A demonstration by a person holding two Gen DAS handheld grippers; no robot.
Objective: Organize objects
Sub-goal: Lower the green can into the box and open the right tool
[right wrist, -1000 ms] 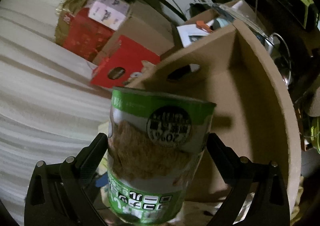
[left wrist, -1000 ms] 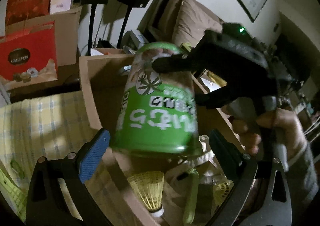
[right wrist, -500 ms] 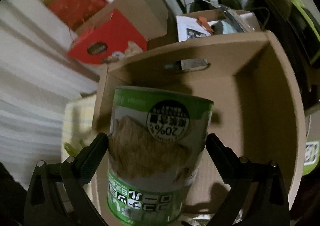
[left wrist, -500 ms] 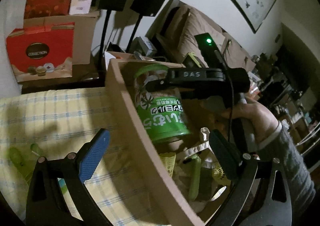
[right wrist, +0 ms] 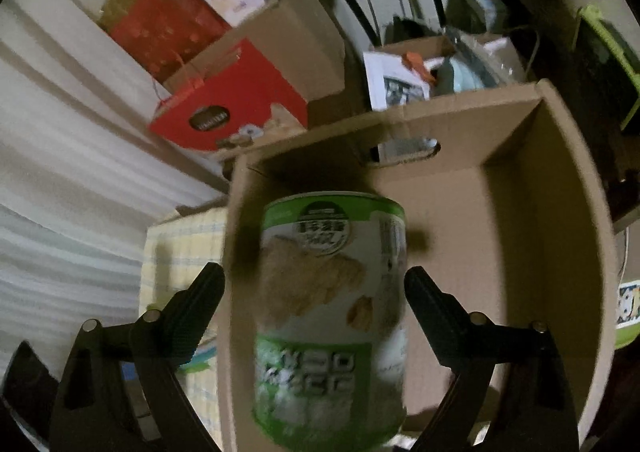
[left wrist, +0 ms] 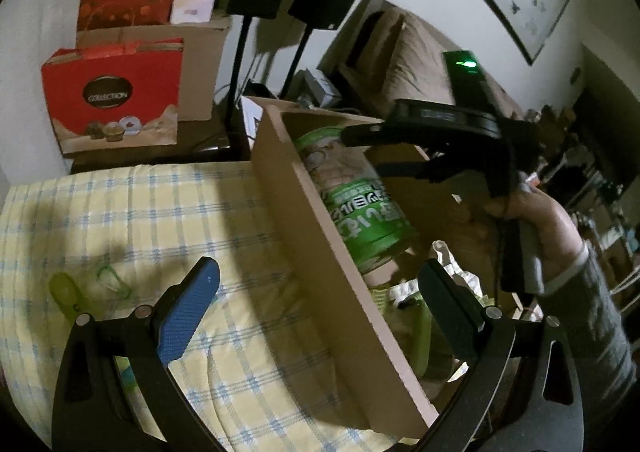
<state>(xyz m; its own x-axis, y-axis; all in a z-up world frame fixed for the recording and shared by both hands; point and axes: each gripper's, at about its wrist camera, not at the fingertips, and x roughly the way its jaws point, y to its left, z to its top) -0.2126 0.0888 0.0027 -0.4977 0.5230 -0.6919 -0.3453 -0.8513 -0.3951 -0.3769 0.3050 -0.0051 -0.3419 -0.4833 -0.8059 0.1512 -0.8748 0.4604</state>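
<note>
The right gripper (right wrist: 312, 292) is closing with the can (right wrist: 332, 316) between its jaws, over the box (right wrist: 576, 252); poor pad contact could drop the can askew, while the left gripper (left wrist: 320, 292) stands wide and empty.

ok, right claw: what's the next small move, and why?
Probably back the right claw up out of the brown cardboard box. The green-and-white snack canister is already inside the box walls, between the claw's closing jaws, with a visible gap at one finger, so it looks released.
</note>
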